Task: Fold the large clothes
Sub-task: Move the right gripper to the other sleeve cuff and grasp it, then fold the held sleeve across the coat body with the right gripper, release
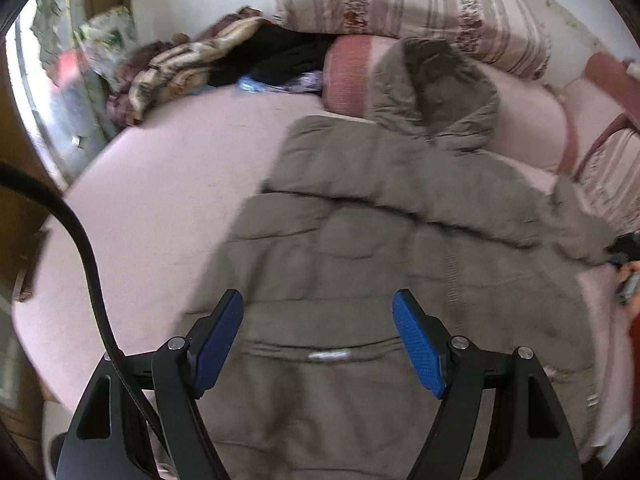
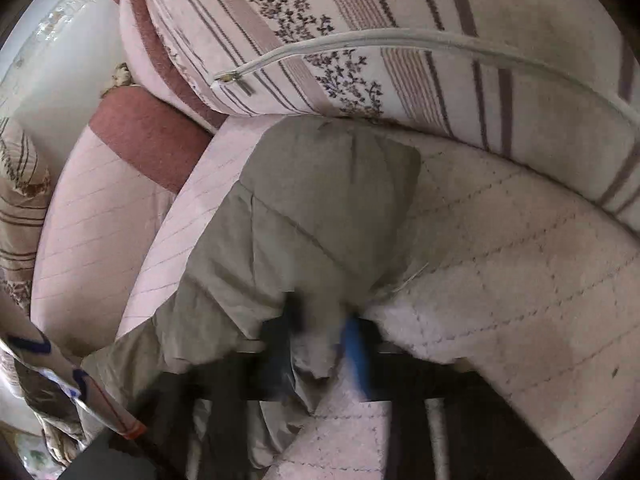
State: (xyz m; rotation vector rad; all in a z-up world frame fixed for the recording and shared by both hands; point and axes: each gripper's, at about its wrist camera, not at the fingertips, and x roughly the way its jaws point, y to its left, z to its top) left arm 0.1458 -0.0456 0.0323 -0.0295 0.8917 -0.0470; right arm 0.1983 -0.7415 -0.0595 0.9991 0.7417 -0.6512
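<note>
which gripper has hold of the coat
The right gripper: its jaws pinch the grey-green coat fabric. The left gripper hangs open above the coat, gripping nothing.

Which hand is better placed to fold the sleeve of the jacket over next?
Right. The right gripper is shut on the sleeve of the jacket; the left gripper hangs open above the jacket's body, holding nothing.

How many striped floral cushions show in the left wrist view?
2: a large striped cushion at the back above the jacket hood, and another striped cushion at the right edge. Others may be hidden beyond the frame.
</note>
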